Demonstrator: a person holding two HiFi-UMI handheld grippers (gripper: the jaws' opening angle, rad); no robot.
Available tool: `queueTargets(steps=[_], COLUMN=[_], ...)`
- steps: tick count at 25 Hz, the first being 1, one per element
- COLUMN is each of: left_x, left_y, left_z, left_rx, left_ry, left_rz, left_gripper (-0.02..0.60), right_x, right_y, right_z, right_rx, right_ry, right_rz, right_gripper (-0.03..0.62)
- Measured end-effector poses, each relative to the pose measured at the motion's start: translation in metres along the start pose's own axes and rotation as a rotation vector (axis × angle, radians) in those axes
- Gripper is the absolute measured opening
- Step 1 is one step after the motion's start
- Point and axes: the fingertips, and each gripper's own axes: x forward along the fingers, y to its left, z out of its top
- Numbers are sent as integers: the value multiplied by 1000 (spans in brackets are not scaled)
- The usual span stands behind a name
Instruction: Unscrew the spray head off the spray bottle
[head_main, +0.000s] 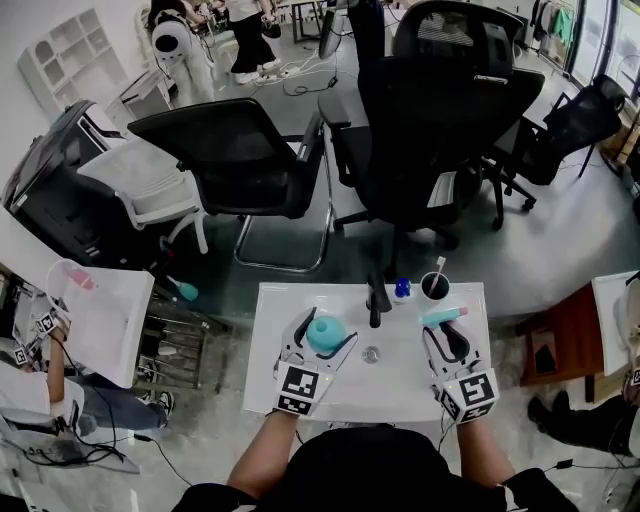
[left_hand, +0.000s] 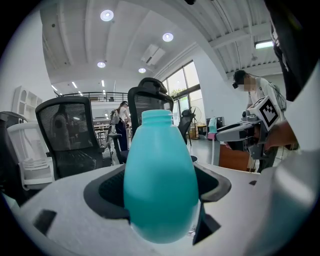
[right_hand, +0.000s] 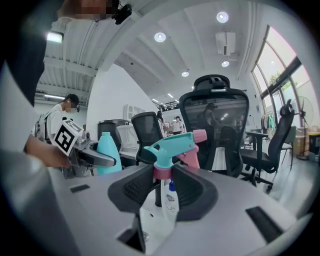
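Unscrewing apparently done: bare-necked spray bottle pinched in left gripper over left half of table, spray head clamped in right gripper by right edge; next, likely setting head down.

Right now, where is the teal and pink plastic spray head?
The right gripper clamps the spray head, right in the head view, off the teal plastic bottle.
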Motion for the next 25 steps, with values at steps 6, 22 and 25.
queueTargets(steps=[6,22,25], left_x=[-3,-12,-10], left_y=[0,6,6], left_z=[3,10,10], left_rx=[2,11,14], left_ry=[-3,-13,-10], left_rz=[1,18,16], left_gripper=[396,396,396], right_x=[-1,1,2], right_y=[6,7,5], right_z=[10,23,22], right_rx=[-40,-65,-66], right_ry=[-19,-38,-35], right_rz=[11,-19,-23], right_gripper=[127,127,127])
